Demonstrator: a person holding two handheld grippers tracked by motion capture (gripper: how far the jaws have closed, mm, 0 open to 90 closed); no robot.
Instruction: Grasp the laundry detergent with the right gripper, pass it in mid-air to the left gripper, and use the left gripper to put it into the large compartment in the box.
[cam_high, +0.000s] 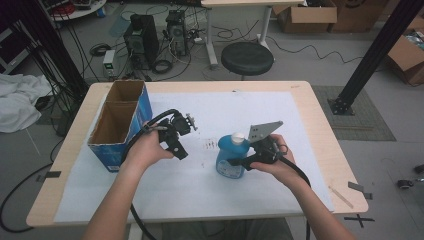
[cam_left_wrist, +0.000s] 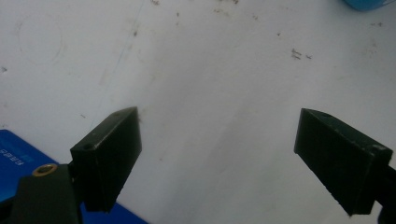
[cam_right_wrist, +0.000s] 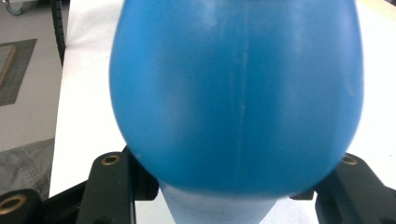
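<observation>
A blue bottle with a white cap stands upright on the white sheet right of the table's middle. My right gripper is shut on its lower body from the right side. In the right gripper view the bottle bulges close in front, with the black fingers at either side of its base. My left gripper hovers open over the sheet left of the bottle. In the left gripper view its jaws stand wide apart over bare sheet with nothing between them.
An open blue carton with a brown inside stands at the table's left; its corner shows beside my left jaw. The wooden table edge borders the sheet. Beyond the table are a black stool, computers and cables.
</observation>
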